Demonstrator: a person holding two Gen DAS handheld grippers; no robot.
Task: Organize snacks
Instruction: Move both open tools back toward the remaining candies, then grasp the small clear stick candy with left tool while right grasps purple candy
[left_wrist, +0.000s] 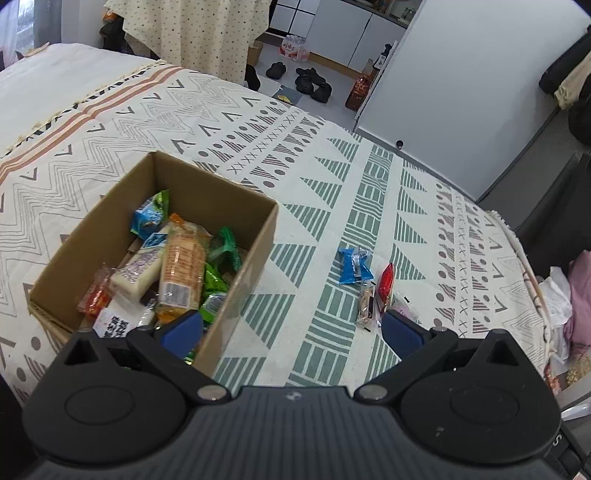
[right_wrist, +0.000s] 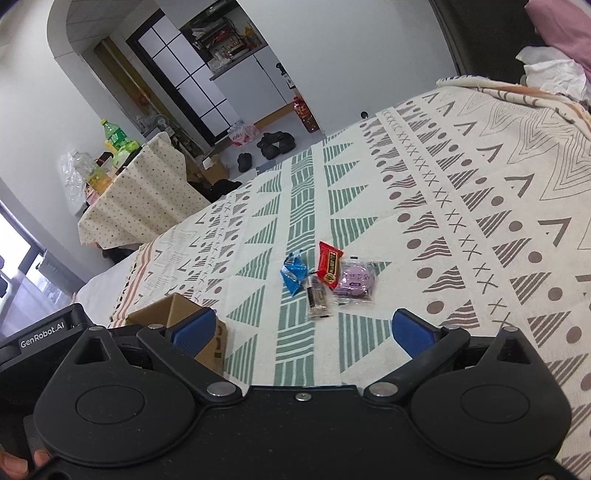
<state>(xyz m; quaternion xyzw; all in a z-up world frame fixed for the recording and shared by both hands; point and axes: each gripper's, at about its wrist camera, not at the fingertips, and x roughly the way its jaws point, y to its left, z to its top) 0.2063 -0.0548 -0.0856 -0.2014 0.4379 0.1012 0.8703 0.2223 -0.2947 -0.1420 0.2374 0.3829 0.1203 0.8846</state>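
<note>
1. left hand-held gripper (left_wrist: 291, 328) is spread wide, nothing between the blue pads; it hovers over the near right corner of the cardboard box (left_wrist: 236, 236), one pad above the box contents, the other above the bed cover
2. right hand-held gripper (right_wrist: 303, 332) is also wide open and empty; it points down at the loose snack cluster, well short of touching anything
3. the box sits on the patterned bed cover (left_wrist: 332, 177); it's already pretty stuffed: a long orange cracker pack (left_wrist: 183, 273), a white-purple pack (left_wrist: 138, 271), green wrappers (left_wrist: 221, 254), a blue-green pouch (left_wrist: 151, 214), a small orange-red candy (left_wrist: 94, 297)
4. four snacks remain out on the bed cover, to the right of the box and apart from it; blue packet (right_wrist: 294, 275), red packet (right_wrist: 330, 267), purple round-cake packet (right_wrist: 355, 282), slim clear-wrapped bar (right_wrist: 317, 299)
5. red packet overlaps the purple one's edge; bar lies just below the red, blue just to the left
6. a fingertip (right_wrist: 11, 461) shows at the bottom left in the right wrist view
</note>
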